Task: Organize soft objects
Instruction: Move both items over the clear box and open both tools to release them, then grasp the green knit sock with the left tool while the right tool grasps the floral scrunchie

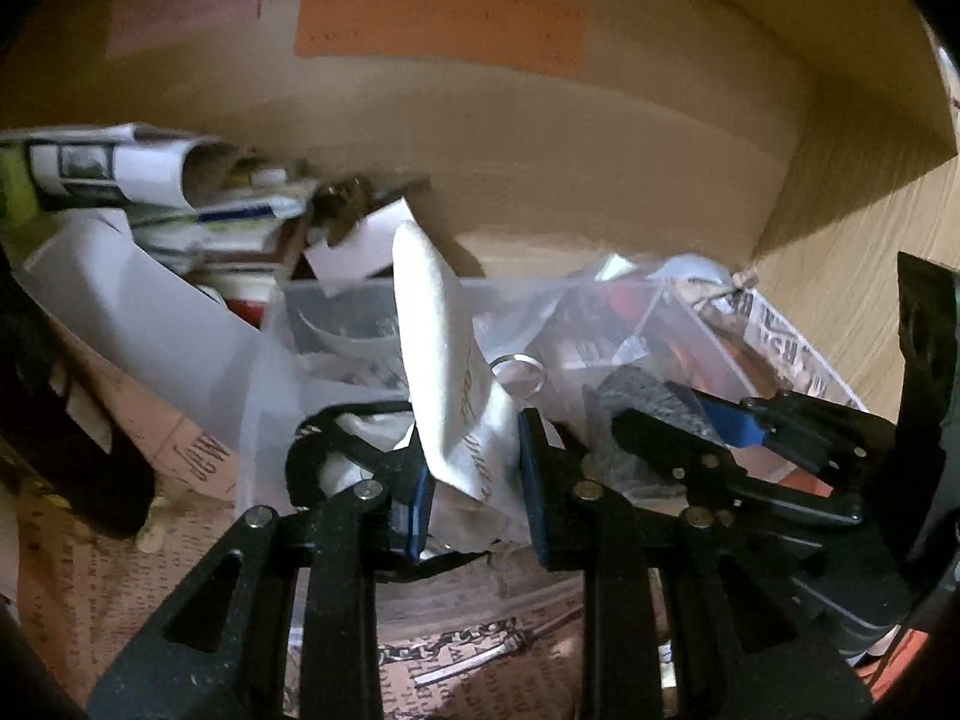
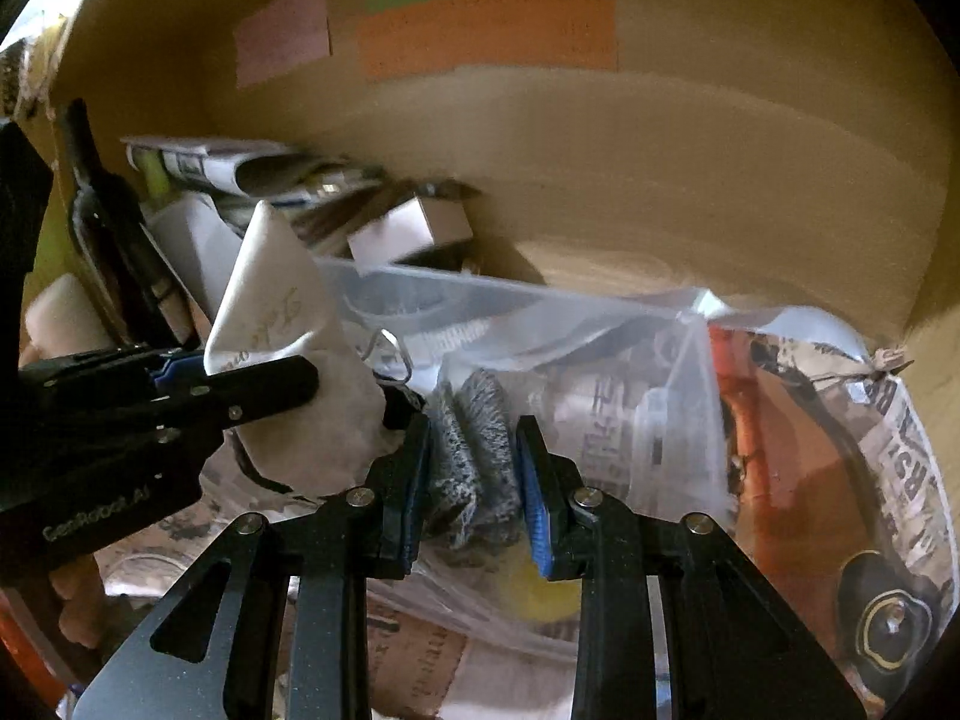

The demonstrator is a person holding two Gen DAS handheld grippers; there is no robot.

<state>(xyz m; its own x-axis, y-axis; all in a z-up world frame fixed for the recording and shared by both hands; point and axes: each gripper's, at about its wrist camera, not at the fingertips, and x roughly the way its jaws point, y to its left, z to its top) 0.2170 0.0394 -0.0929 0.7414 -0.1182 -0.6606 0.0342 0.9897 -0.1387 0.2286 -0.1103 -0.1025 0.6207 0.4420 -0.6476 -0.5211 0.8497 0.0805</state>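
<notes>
I've got the left gripper (image 1: 474, 489) clamped on the white pouch (image 1: 447, 372) and the right gripper (image 2: 474, 480) clamped on the grey knit piece (image 2: 474, 450), both over the clear plastic bag (image 2: 600, 348) inside the cardboard box (image 2: 660, 180), mid-placement I reckon; next: lower, release.

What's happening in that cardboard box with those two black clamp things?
A person is sorting soft items with a hand-held tool in each hand. The left tool is pinching a white cloth pouch with gold script, which stands up between its blue pads. The right tool is clamped on a grey fuzzy rolled cloth. Both hover over a clear plastic bag lying in the brown cardboard box, among newspaper-print wrapping and small cartons.
</notes>
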